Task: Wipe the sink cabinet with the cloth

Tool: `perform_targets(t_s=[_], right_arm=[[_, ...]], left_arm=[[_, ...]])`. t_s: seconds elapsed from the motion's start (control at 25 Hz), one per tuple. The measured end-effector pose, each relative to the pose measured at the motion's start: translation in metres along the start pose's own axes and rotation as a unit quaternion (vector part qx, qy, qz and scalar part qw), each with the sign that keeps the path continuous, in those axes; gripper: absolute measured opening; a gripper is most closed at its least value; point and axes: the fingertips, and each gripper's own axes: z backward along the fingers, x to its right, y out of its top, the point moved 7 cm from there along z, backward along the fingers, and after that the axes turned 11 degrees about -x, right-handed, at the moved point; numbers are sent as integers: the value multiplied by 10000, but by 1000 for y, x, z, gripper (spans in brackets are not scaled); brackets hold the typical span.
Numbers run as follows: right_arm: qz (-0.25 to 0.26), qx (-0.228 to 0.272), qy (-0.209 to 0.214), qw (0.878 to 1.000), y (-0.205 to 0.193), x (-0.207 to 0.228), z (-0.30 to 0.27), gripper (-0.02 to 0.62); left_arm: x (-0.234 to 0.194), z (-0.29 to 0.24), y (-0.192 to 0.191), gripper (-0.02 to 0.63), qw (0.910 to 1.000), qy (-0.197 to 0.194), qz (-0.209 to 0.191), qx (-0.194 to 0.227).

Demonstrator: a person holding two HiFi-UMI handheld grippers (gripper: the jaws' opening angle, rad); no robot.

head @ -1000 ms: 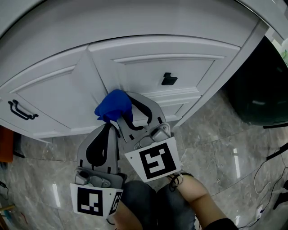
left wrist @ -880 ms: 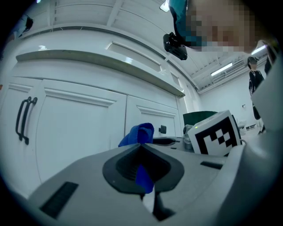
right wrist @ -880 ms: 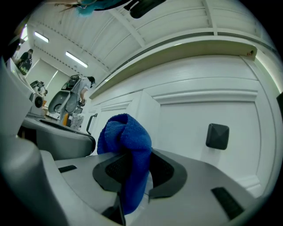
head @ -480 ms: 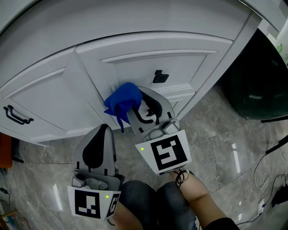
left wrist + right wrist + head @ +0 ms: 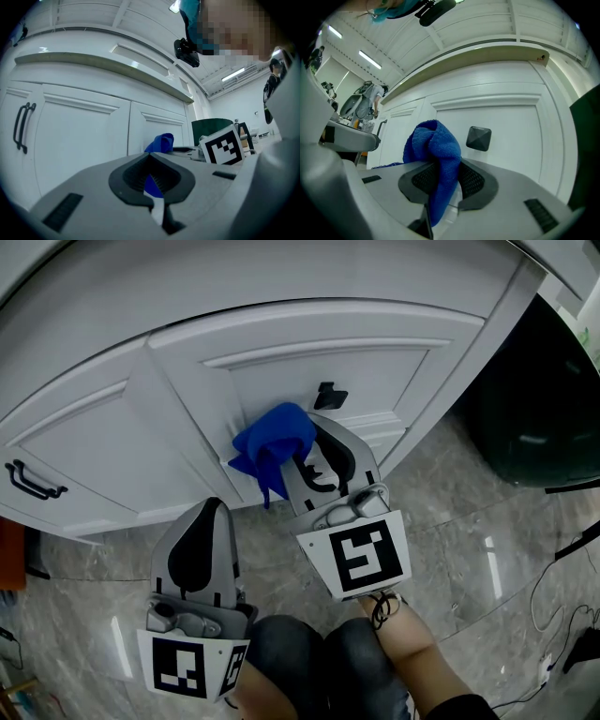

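Observation:
The white sink cabinet fills the top of the head view, its right door carrying a black knob. My right gripper is shut on a bunched blue cloth, which is held at the door's lower part, just below and left of the knob. In the right gripper view the cloth sticks up between the jaws, with the knob close behind. My left gripper hangs lower left, away from the cabinet, jaws together and holding nothing. The left gripper view shows the cloth beyond its jaws.
A black bar handle sits on the left door. A dark bin stands right of the cabinet. Grey marble floor lies below, with cables at the far right. The person's knees are at the bottom.
My right gripper has carried the cloth rightward along the cabinet front, from near the door seam to just under the knob. The left gripper has hardly moved.

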Motion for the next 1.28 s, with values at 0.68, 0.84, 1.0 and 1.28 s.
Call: perform_targets(t_s=[0.68,0.84,1.0,1.28], right_arm=[[223,-39,-421,9989,-6,31,14,114],[213,-16,-498,9985,-9,38,18,115],[261,-6,-533,9982,-9,43,20,114],[198,-43,-512,9985,-11,50,23,114]], left_arm=[[8,2,5,0,9999,-21,-105,7],[8,2,3,0,9999,-28,-118,-19],[8,2,4,0,9999,-38,-105,1],[5,3,3,0,10000,-22,-60,5]])
